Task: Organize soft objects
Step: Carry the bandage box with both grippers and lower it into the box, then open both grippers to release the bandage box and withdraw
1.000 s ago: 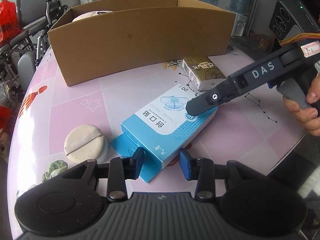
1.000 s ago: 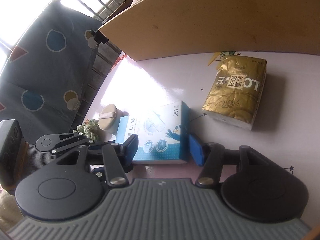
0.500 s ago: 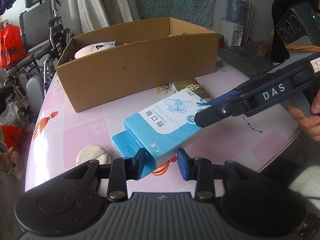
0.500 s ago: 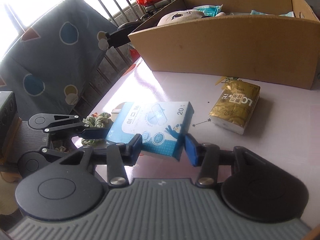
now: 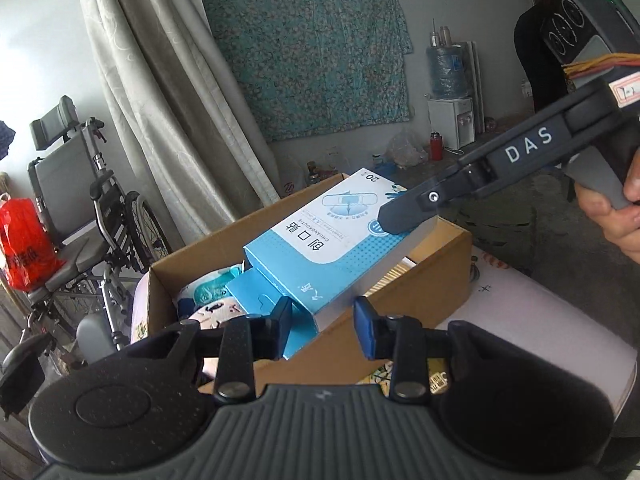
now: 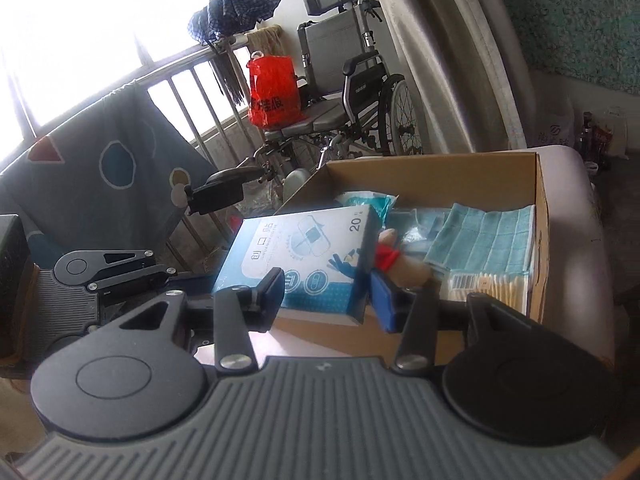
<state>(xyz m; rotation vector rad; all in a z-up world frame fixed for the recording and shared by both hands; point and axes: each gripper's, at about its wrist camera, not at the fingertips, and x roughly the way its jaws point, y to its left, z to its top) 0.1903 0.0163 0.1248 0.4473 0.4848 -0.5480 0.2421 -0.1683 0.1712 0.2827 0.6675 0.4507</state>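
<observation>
A light blue bandage box [image 5: 328, 248] hangs in the air over the open cardboard box [image 5: 452, 256], its end flap open toward me. My left gripper [image 5: 324, 330] is shut on its near end. My right gripper [image 5: 400, 216], held by a hand [image 5: 616, 216], grips the far end from the right. In the right wrist view the bandage box [image 6: 304, 252] sits between the pads of my right gripper [image 6: 328, 300], and the left gripper [image 6: 120, 268] comes in from the left. Inside the cardboard box [image 6: 540, 240] lie a teal cloth [image 6: 488, 240], a cotton swab pack [image 6: 492, 284] and a plush toy [image 6: 396, 264].
The cardboard box stands on a pink table [image 5: 540, 320]. A gold tissue pack [image 5: 436, 380] peeks out below my left gripper. A wheelchair [image 5: 80, 208] with a red bag [image 5: 24, 248] stands beyond the table on the left, next to curtains.
Both grippers have lifted the bandage box off the table and carried it up and forward until it hangs over the cardboard box. The powder puff and scrunchie have dropped out of view.
</observation>
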